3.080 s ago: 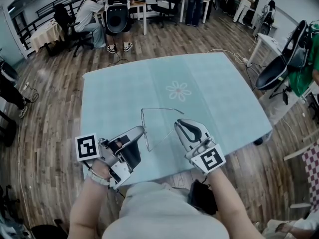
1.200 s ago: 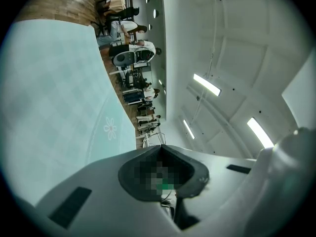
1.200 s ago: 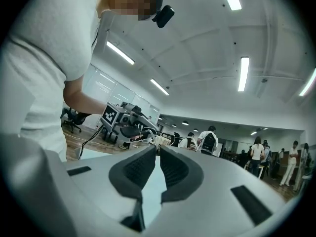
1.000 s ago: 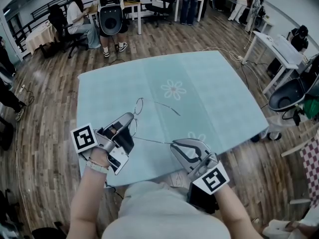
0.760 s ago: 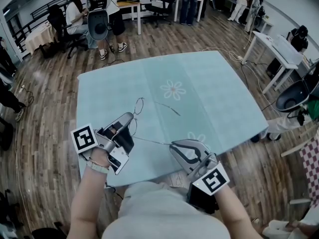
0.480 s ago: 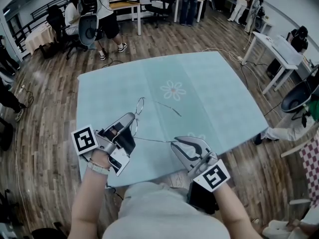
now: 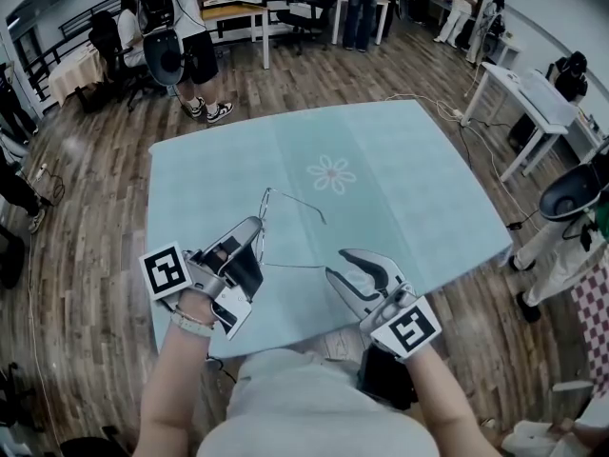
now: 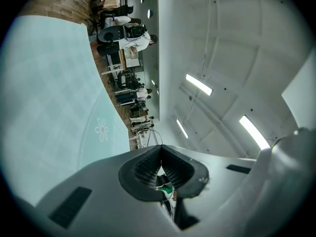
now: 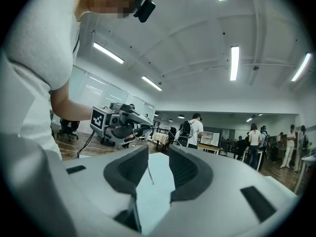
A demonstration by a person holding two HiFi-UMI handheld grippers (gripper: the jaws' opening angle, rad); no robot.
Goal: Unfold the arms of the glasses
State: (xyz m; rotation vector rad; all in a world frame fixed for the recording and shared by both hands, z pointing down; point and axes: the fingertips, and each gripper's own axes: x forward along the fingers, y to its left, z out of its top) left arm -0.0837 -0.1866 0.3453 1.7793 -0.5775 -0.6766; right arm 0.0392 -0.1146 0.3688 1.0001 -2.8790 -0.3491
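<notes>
A large room with a wooden floor (image 7: 105, 160) has people standing and sitting along its far side. In the middle stands a square counter (image 7: 419, 198) covered with a pale blue-green cloth (image 7: 209, 174). A flower (image 7: 330, 173) is printed near the cloth's centre.

At the near edge of the counter, a person holds a grey grasping tool in each hand. Each tool carries a black-and-white marker cube, the left one (image 7: 166, 272) and the right one (image 7: 406, 329).

The left tool (image 7: 255, 228) sits above the near left part of the cloth. Its jaws are pressed together on the frame of a pair of thin wire glasses (image 7: 266, 208), holding them up off the cloth. In the left tool's own view, the jaw tips (image 8: 160, 154) meet with no gap.

The right tool (image 7: 341, 263) is just to the right of it, also near the counter's near edge. Its jaws have just been opening and now stand wide apart.

The glasses have both arms swung out from the frame. The far arm (image 7: 297, 204) slants away to the right. The near arm (image 7: 295, 266) runs rightward to the right tool. In the right tool's view, this arm's thin tip (image 9: 149, 175) lies in the gap between the parted jaws, and neither pad presses on it.
</notes>
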